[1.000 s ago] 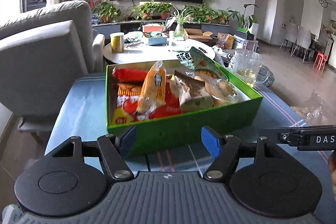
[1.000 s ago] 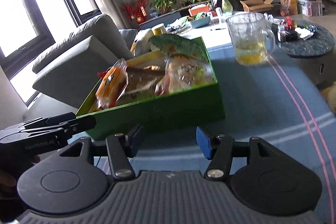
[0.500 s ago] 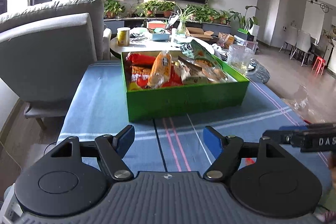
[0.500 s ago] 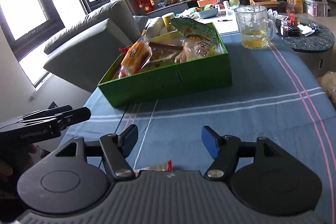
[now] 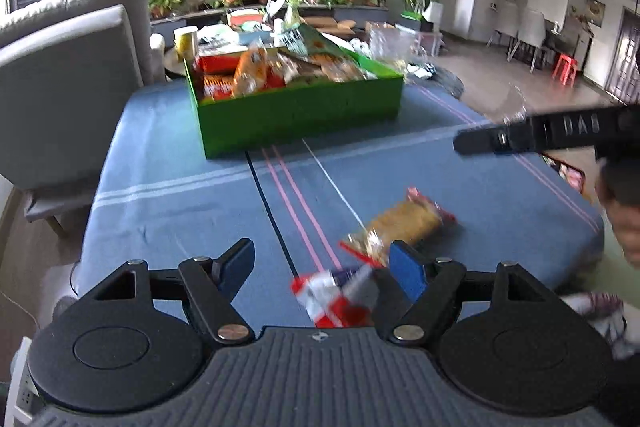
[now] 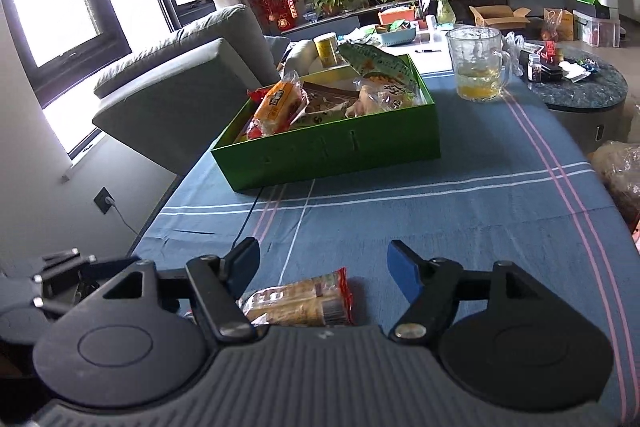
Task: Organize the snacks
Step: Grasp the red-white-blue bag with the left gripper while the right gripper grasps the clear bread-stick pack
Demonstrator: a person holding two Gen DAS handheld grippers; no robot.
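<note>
A green box (image 5: pixel 296 115) full of wrapped snacks stands at the far end of the blue tablecloth (image 5: pixel 168 187). Nearer lie two loose snacks: a clear-wrapped biscuit pack (image 5: pixel 404 223) and a red-and-white packet (image 5: pixel 336 297). My left gripper (image 5: pixel 320 261) hovers above the red-and-white packet with its jaws opening, and the pads touch nothing. In the right wrist view the green box (image 6: pixel 328 151) sits ahead. The biscuit pack (image 6: pixel 298 297) lies on the cloth below my right gripper (image 6: pixel 324 263), which is open and not touching it.
A glass mug (image 6: pixel 478 67) with yellow liquid stands right of the box. A grey armchair (image 6: pixel 172 87) stands left of the table and a round dark side table (image 6: pixel 580 87) at the right. A crinkled bag (image 6: pixel 620 175) lies at the table's right edge.
Both grippers have drawn back from the green box toward the table's near end. The two loose packets have come into view, and the left jaws have spread wider.
</note>
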